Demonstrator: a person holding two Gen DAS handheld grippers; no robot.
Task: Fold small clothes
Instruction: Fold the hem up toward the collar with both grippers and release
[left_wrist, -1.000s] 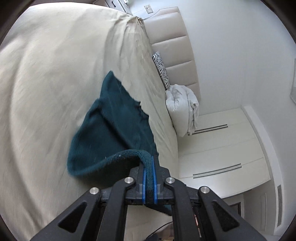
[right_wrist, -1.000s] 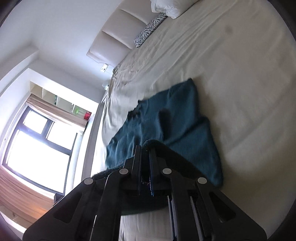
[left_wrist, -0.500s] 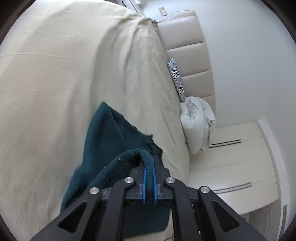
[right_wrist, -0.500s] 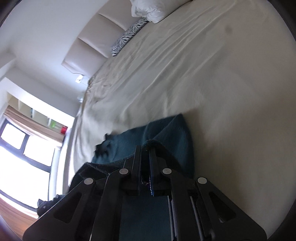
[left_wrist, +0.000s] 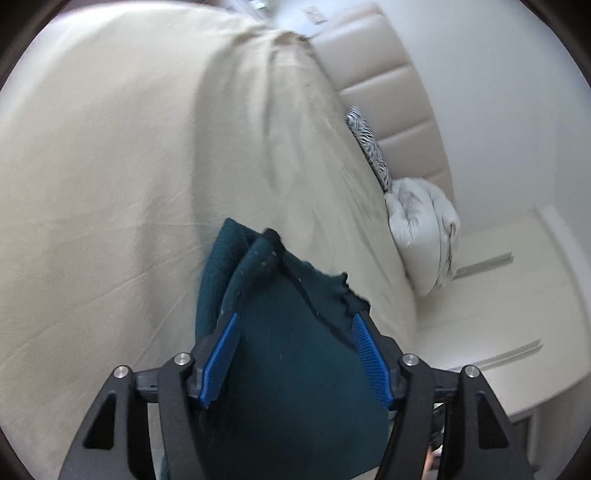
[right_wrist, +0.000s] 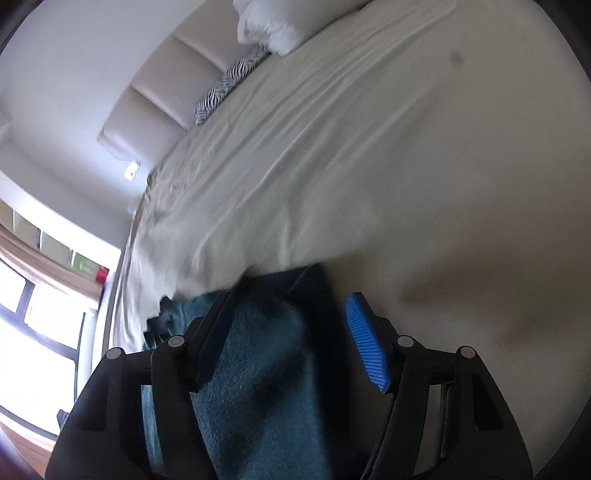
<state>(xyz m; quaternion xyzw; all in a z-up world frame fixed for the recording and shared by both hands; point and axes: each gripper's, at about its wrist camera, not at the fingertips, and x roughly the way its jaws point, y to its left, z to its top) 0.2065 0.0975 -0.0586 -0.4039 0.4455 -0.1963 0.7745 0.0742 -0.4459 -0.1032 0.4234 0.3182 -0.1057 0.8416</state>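
Left tool (left_wrist: 295, 350): wide, over the teal garment (left_wrist: 288, 387).
Right tool (right_wrist: 291, 332): wide, above it.
Garment: on the bed (left_wrist: 92, 166).

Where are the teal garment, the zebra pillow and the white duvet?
teal garment (left_wrist: 295, 369), left wrist view, middle of the cloth.
zebra pillow (left_wrist: 369, 147), left wrist view, striped face.
white duvet (left_wrist: 424, 229), left wrist view, bunched middle.

No legible text, label, brand, number or sign appears in either wrist view; the teal garment (left_wrist: 288, 354), the cream bed sheet (left_wrist: 110, 155) and the zebra-striped cushion (right_wrist: 229, 86) carry no readable marking; the cushion bears only a pattern.
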